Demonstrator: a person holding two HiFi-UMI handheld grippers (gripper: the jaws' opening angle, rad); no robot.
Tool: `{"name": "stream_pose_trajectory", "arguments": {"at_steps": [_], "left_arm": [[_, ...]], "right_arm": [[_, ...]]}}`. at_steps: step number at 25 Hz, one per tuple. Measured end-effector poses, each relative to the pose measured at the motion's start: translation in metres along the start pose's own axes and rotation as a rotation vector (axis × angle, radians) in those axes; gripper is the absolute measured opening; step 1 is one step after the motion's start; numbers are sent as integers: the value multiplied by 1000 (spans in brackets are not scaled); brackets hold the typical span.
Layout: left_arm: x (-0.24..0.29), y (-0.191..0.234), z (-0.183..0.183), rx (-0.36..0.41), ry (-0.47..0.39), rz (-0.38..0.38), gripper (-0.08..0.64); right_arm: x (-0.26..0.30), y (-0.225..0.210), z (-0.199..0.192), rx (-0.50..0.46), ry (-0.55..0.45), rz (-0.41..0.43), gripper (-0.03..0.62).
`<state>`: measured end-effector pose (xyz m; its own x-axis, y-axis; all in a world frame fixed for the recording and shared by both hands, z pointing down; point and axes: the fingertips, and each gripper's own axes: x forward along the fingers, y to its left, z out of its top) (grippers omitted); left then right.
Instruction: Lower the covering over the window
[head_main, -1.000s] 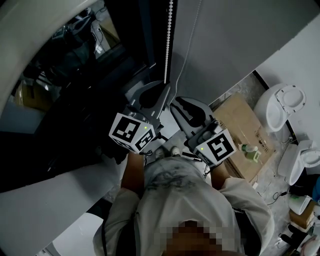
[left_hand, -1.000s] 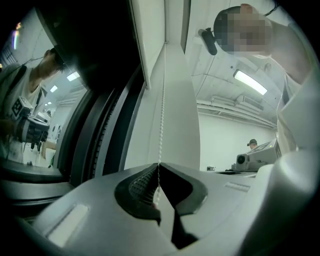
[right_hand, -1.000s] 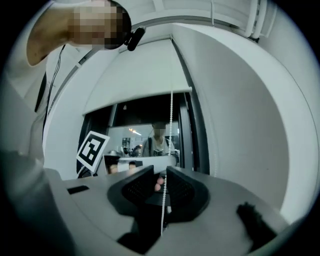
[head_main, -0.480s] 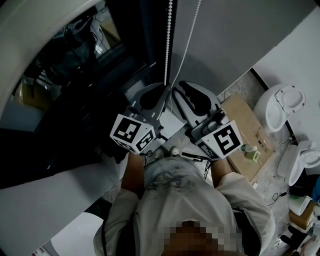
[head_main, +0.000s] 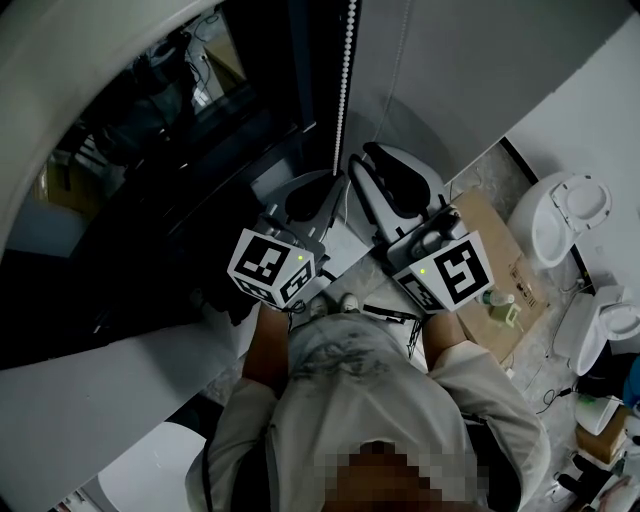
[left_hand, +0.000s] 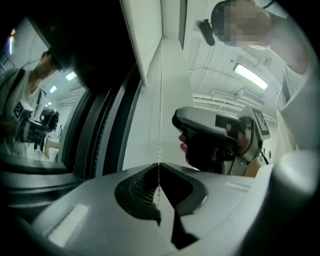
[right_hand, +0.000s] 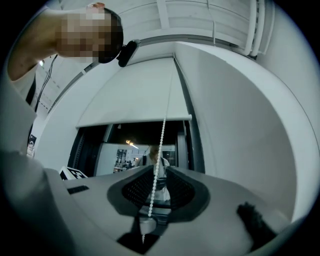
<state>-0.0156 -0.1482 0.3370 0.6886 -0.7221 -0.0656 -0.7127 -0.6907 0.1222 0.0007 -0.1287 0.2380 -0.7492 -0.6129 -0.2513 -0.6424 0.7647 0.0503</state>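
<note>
Here, white blind (right_hand: 135, 95) pulled partly down in the upper middle of the frame, dark window (right_hand: 142, 134) below it, bead chain (right_hand: 161, 135) hanging down the middle, left gripper (left_hand: 159, 166) pinching the bead chain, right gripper (right_hand: 159, 172) spread wide around it.

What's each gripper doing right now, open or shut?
Left gripper: jaws shut on the bead chain.
Right gripper: jaws open, the bead chain hanging between them.

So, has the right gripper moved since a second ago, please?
Yes, the right gripper has risen in the head view, up the white bead chain, judged against the brown cardboard box.
</note>
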Motion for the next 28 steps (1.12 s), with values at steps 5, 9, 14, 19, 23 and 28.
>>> {"name": "stream_pose_trajectory", "arguments": {"at_steps": [5,9,14,19,23,28], "left_arm": [[-3,-4,-20,-29,30,-5,15],[-6,-6,-51,-72,85,-3,15],[-5,-6,-59,-78,94,-3,17],[-8,-8,-73,-97,120,4,17],[-11,-4,-71,-96,103,9,21],[-16,0,-73,-119,95,18,62]], "right_arm": [[3,-3,-2,-4,10,-2,84],[9,-2,0,7,-2,6,84],[19,3,1,12,-10,35,86],[27,2,-7,-3,15,31,66],[29,0,-9,-7,17,14,25],[29,-8,-12,6,11,-9,21]]}}
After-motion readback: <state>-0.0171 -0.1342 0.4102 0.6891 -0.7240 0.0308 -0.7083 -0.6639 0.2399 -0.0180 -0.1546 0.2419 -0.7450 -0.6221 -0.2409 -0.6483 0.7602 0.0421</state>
